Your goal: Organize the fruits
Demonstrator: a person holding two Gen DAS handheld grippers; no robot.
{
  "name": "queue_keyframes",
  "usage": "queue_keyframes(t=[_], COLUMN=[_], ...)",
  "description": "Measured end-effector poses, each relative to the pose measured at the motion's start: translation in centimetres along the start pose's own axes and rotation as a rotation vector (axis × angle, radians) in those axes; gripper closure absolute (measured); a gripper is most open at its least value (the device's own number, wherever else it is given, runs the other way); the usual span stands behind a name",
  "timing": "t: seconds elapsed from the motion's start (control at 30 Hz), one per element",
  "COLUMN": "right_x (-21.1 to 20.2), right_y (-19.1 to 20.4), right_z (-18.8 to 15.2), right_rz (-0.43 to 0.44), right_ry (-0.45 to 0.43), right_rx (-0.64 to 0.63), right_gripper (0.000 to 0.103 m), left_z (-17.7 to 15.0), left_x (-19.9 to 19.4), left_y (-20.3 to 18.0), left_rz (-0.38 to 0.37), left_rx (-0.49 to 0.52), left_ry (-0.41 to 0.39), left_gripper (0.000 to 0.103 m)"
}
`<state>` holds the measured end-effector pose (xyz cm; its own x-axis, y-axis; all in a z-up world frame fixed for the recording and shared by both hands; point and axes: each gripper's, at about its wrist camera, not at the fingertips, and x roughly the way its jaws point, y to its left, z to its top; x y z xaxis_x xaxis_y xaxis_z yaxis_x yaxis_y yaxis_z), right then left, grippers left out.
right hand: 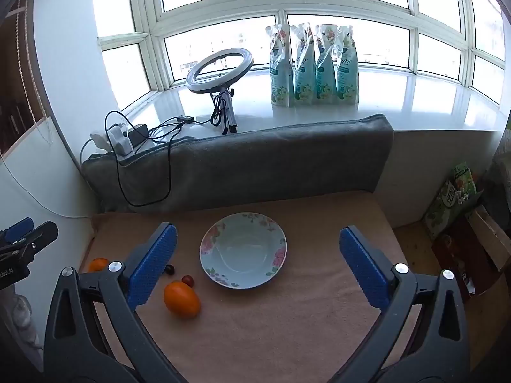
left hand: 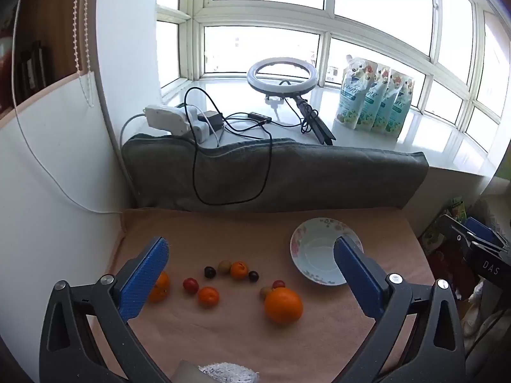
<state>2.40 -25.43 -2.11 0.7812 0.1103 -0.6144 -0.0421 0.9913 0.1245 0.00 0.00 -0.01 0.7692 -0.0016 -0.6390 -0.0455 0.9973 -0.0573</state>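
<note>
Several fruits lie on a pink cloth (left hand: 223,335): a large orange (left hand: 283,305), small tangerines (left hand: 208,296) (left hand: 239,269), another orange (left hand: 161,285) partly behind my left finger, red and dark cherries (left hand: 190,285) (left hand: 209,272) (left hand: 253,276). An empty floral bowl (left hand: 314,255) stands to the right. My left gripper (left hand: 252,277) hovers open above the fruits, holding nothing. My right gripper (right hand: 257,265) hangs open over the bowl (right hand: 243,250), also with nothing in it. In the right wrist view the large orange (right hand: 181,300) lies left of the bowl, with cherries (right hand: 187,280) beside it.
A grey cushion (left hand: 274,175) backs the cloth. The windowsill behind holds a ring light (left hand: 278,79), cables, a power strip (left hand: 167,119) and several refill pouches (left hand: 375,99). Bags and boxes (right hand: 456,223) crowd the right side. A white wall stands at the left.
</note>
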Motion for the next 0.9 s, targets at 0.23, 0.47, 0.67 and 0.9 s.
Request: queue_keyframes(t=[0.23,0.47,0.67,0.9], right_x=[-0.3,-0.6,-1.0,-1.6], right_y=[-0.3,-0.6,-0.8,-0.7], right_z=[0.0,0.4,0.1,-0.2], right_rz=[-0.020,-0.031,-0.045,-0.054], right_ry=[-0.015,-0.005,-0.003,-0.007], right_rx=[0.002,0.019,0.022,0.021], right_gripper=[0.000,0.000,0.000,0.000], left_z=[0.6,0.6,0.6,0.2], left_x=[0.0,-0.1,-0.5,-1.0], left_y=[-0.1,-0.3,-0.3,-0.1], left_rz=[0.000,0.004,0.004,0.014], left_rx=[0.007,0.001,0.003,-0.003], left_ry=[0.016,0.012,0.009,0.004], left_gripper=[0.000,0.000,0.000,0.000])
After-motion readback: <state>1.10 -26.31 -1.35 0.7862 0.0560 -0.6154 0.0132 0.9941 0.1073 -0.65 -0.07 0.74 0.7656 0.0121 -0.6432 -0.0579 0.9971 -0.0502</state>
